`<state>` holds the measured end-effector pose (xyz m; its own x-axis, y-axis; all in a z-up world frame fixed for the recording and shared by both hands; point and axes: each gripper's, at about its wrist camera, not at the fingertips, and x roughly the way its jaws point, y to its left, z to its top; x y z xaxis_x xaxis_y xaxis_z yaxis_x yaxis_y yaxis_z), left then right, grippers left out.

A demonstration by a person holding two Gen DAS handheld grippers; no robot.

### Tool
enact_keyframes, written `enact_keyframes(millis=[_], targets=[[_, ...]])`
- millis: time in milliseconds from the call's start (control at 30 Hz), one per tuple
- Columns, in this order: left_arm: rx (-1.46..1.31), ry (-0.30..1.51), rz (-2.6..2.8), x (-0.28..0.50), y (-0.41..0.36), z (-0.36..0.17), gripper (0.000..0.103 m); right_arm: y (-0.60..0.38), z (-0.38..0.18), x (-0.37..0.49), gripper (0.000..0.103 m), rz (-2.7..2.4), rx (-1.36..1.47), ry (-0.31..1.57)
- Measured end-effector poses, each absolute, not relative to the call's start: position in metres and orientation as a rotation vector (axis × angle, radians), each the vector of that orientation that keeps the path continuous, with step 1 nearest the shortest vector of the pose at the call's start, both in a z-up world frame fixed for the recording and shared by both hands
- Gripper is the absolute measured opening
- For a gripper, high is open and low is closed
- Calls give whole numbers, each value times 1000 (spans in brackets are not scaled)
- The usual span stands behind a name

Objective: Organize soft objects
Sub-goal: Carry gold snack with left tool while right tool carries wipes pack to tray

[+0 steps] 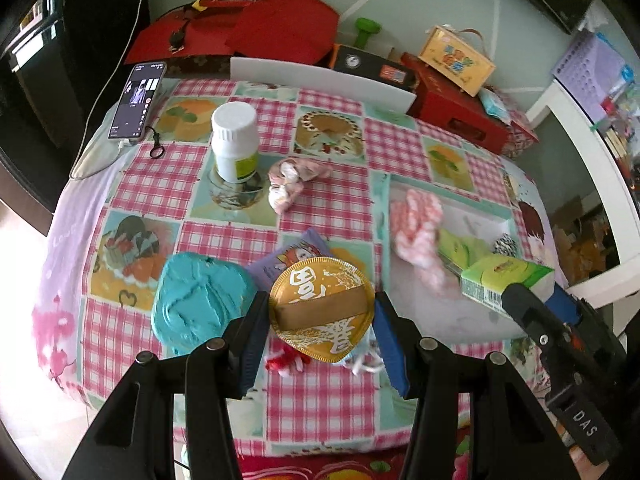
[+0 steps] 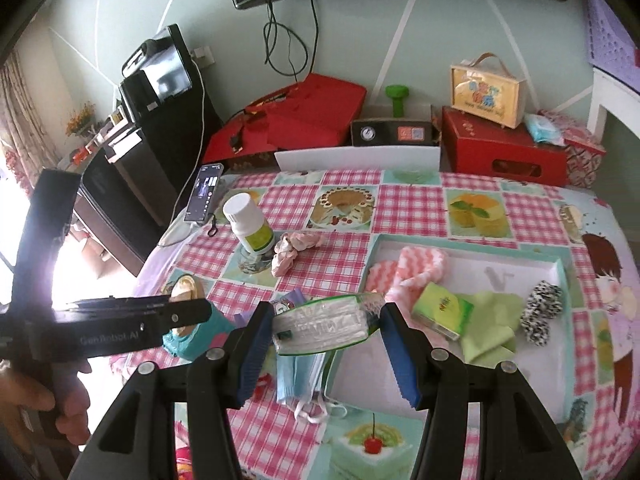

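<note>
Both claws are loaded. Left claw [image 1: 322, 316], jaws about half apart, clamps a gold foil packet [image 1: 322, 312] by its side edges; the packet looks lifted clear of the worktop [image 1: 168, 184]. Right claw [image 2: 326, 326], similar opening, pinches a green-edged tissue pack [image 2: 324, 326] end to end, also seemingly raised; probably both are bound for the tray.

Directly below, at the near worktop edge, lie blue face masks [image 2: 298, 376] with white ear loops, partly overlapping the tray's near-left corner. A crumpled teal bag [image 1: 200, 300] and a purple packet [image 1: 296, 256] sit just left of the masks.

White shallow tray [image 2: 500, 272] on the right half of the worktop is evidently the collection point: it holds a pink-and-white knit cloth [image 2: 416, 268], a green tissue pack [image 2: 442, 310] resting on a green cloth [image 2: 494, 320], and a black-and-white scrunchie [image 2: 542, 312].

Mid-worktop, untouched: a pink scrunchie [image 1: 292, 184] just beside a white pill bottle [image 1: 234, 142]. Far-left edge: a phone [image 1: 138, 100] on its cable.
</note>
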<state>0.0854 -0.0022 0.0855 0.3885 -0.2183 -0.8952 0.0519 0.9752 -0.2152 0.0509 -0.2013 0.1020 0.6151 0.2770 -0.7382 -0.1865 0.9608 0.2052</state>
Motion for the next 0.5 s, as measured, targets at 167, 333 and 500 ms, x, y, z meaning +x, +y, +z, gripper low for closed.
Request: enact_keyframes(millis=[167, 333, 500], targets=[[-132, 1144, -182, 74, -12, 93, 53, -212, 110, 39, 58, 255, 134, 846], [-112, 1147, -172, 67, -23, 94, 53, -225, 110, 32, 58, 247, 156, 836], [-89, 1160, -166, 61, -39, 93, 53, -248, 110, 30, 58, 233, 203, 826]])
